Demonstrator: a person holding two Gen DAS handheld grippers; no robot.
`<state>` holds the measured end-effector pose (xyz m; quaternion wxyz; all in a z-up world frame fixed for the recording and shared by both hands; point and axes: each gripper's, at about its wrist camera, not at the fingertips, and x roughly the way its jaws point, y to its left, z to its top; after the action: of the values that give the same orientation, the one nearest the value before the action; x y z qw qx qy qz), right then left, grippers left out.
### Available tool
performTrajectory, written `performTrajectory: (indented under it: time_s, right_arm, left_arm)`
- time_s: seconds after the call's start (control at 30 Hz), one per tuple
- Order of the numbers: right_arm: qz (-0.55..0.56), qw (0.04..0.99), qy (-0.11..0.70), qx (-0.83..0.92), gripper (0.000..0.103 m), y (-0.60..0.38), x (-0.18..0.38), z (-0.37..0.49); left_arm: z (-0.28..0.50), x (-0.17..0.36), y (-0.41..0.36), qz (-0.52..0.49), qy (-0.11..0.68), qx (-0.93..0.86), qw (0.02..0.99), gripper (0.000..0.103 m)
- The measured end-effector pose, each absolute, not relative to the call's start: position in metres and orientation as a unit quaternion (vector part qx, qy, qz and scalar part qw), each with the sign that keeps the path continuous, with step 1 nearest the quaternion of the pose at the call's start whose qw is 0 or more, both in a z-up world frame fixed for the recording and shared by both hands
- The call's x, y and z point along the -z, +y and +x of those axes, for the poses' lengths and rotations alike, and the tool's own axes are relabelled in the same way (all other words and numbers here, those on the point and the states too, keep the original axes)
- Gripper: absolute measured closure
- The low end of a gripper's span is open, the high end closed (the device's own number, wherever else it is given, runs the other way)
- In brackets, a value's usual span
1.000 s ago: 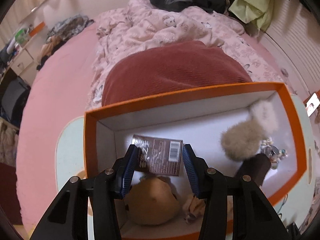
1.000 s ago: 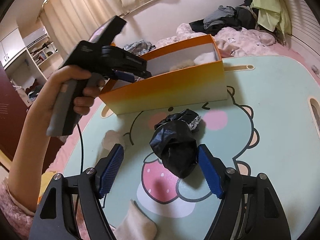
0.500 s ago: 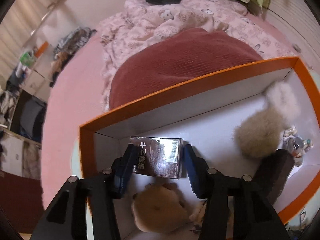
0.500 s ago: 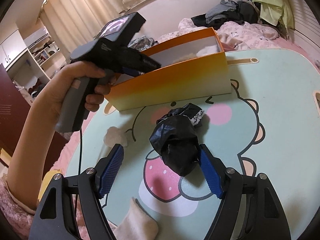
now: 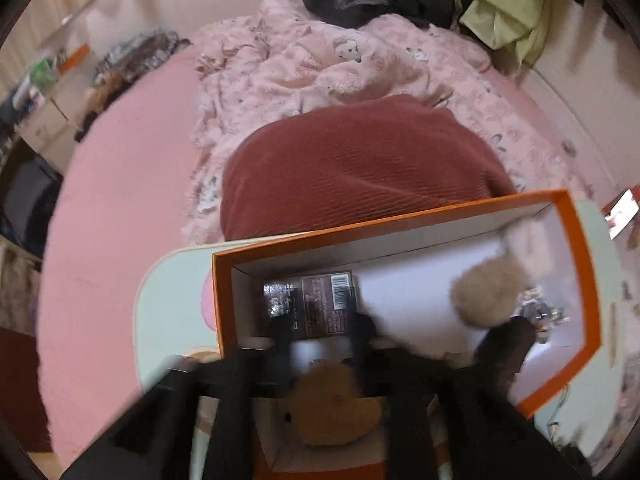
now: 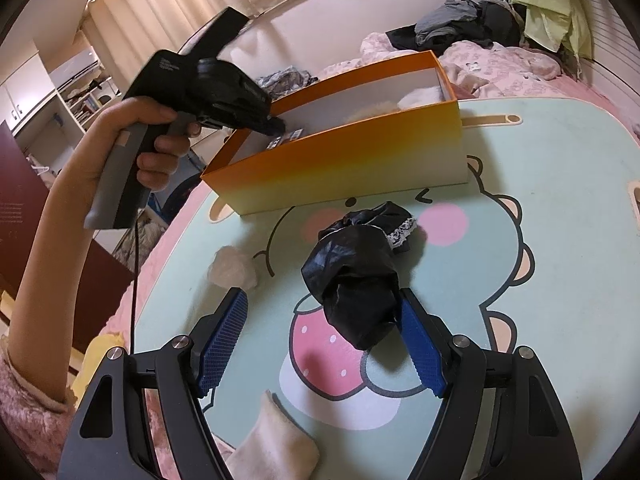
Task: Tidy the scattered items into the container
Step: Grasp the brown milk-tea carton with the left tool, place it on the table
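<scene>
The orange box [image 5: 400, 222] stands on the cartoon mat [image 6: 540, 240]. On its white floor lie a dark snack packet [image 5: 316, 300], a tan plush [image 5: 336, 408] and a fluffy beige pompom [image 5: 488, 296]. My left gripper [image 5: 320, 330] is blurred above the box's left end. Its jaws are opening, their tips over the near edge of the packet, which lies flat. The right wrist view shows a hand holding that left gripper [image 6: 276, 126] at the box [image 6: 352, 160]. My right gripper [image 6: 320, 336] is open around a crumpled black bag [image 6: 356, 288] that leans on the right pad.
A black lace-trimmed cloth [image 6: 384, 216] lies behind the bag. A white wad [image 6: 234, 268] and a cream sock [image 6: 276, 440] sit on the mat's near left. A maroon cushion [image 5: 360, 168] and pink bedding lie beyond the box. A phone [image 5: 622, 214] is at far right.
The left gripper has drawn up and back from the dark packet with its jaws wider, and its view has blurred. The packet stays on the box floor. The right gripper and the bag are unmoved.
</scene>
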<state>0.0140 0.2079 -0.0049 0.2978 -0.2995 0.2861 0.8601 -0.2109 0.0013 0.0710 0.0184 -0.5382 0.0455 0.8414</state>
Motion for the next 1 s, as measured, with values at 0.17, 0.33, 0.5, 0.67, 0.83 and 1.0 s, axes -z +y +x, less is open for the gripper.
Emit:
performTrajectory:
  time_s: [0.17,0.33,0.5,0.67,0.83,1.0]
  right_arm:
    - [-0.3,0.297,0.296,-0.857,0.028,0.21,0.006,0.014]
    - [-0.295,0.3,0.302,-0.856,0.028,0.212,0.006,0.018]
    - [-0.291,0.303,0.31,-0.853,0.028,0.213,0.006,0.019]
    - [-0.292,0.3,0.31,-0.854,0.028,0.213,0.006,0.017]
    - [-0.294,0.298,0.312,-0.853,0.028,0.212,0.008,0.016]
    - [-0.294,0.298,0.32,-0.85,0.028,0.214,0.01,0.018]
  left_arm:
    - [-0.211,-0.066,0.013,-0.534,0.091,-0.841,-0.014,0.053]
    - [-0.214,-0.048,0.02,-0.564,0.064,-0.823,0.006,0.055]
    - [-0.206,-0.057,0.026,-0.57,-0.001,-0.815,0.098,0.073]
    - [-0.202,-0.071,0.02,-0.536,0.044,-0.843,0.031,0.064]
    - [-0.206,-0.063,0.018,-0.538,0.067,-0.84,0.021,0.039]
    - [-0.214,-0.043,0.032,-0.554,0.094,-0.827,0.008,0.039]
